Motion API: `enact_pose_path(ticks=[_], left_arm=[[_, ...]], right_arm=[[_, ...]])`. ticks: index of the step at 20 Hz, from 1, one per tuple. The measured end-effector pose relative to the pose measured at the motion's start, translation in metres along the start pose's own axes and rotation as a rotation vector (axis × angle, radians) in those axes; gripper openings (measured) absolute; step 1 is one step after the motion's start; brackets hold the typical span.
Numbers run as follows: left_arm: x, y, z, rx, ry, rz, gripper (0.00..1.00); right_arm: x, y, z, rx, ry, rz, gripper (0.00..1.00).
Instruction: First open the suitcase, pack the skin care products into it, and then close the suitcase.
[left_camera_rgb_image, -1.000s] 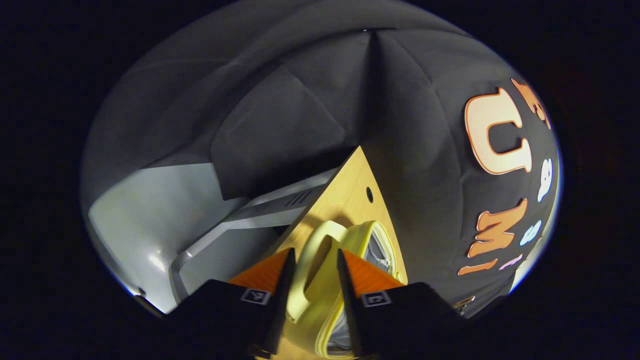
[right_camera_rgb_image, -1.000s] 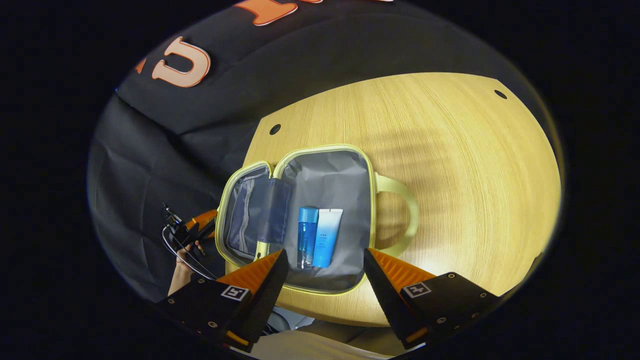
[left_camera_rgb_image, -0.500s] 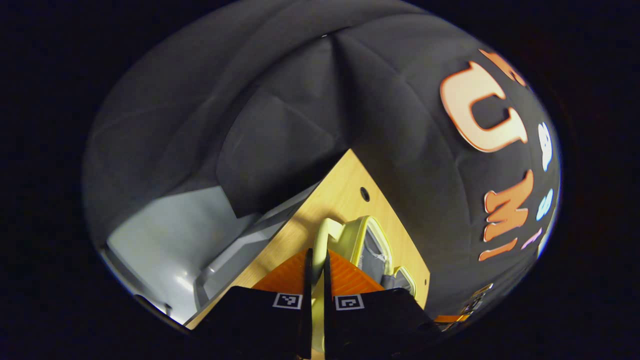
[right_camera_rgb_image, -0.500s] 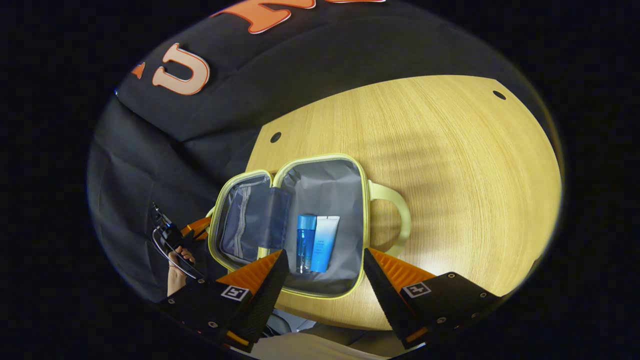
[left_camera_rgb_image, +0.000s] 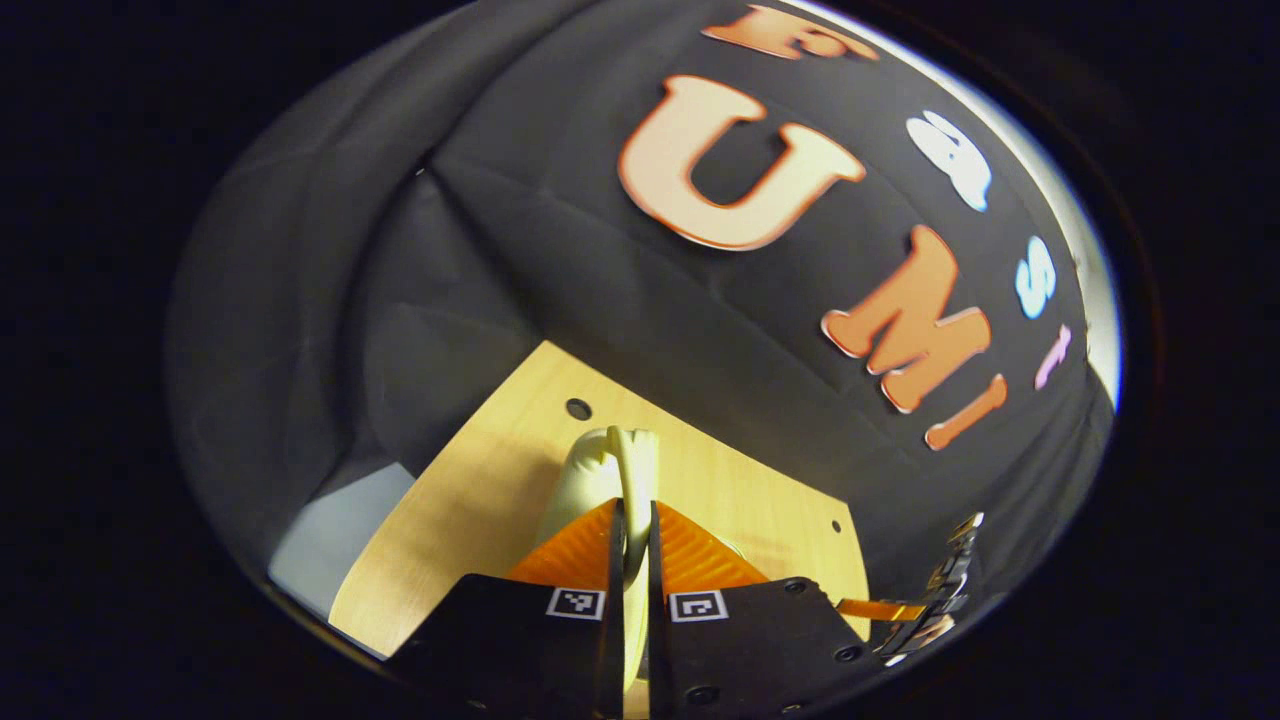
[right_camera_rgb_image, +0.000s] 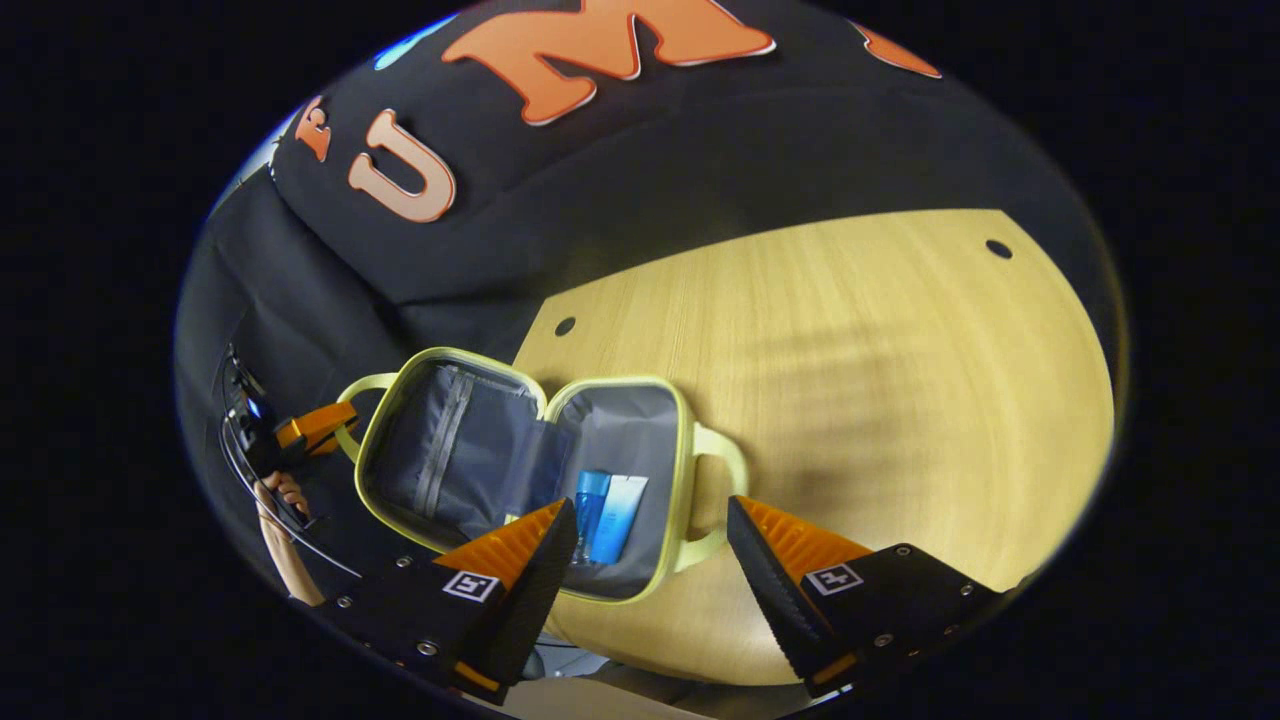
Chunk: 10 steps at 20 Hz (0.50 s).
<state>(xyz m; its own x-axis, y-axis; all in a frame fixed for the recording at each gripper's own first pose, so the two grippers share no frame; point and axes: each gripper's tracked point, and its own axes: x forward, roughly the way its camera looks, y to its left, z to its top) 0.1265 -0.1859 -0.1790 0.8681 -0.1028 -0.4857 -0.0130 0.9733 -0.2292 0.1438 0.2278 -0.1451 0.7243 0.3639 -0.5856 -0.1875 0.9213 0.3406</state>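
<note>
Lid (right_camera_rgb_image: 450, 450) raised higher since; L tool (left_camera_rgb_image: 632, 545) still clamps handle (left_camera_rgb_image: 610, 470).

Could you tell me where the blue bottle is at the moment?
In the right gripper view, the blue bottle lies inside the open suitcase on the table, touching the pale blue tube on its right, just beyond the right gripper.

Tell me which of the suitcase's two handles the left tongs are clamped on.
The handle on the raised lid half, at the table's edge; the left tongs pinch it. The other handle lies free by the open right tongs.
</note>
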Motion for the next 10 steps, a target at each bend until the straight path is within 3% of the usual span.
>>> enact_pose_path(ticks=[4,10], left_arm=[[0.013,-0.084,-0.026,0.157,0.007,0.093,0.10],[0.059,-0.203,-0.116,0.269,0.117,0.056,0.10]], right_arm=[[-0.064,-0.057,0.049,-0.126,-0.180,-0.065,0.95],[-0.153,-0.149,0.065,-0.257,-0.298,-0.201,0.95]])
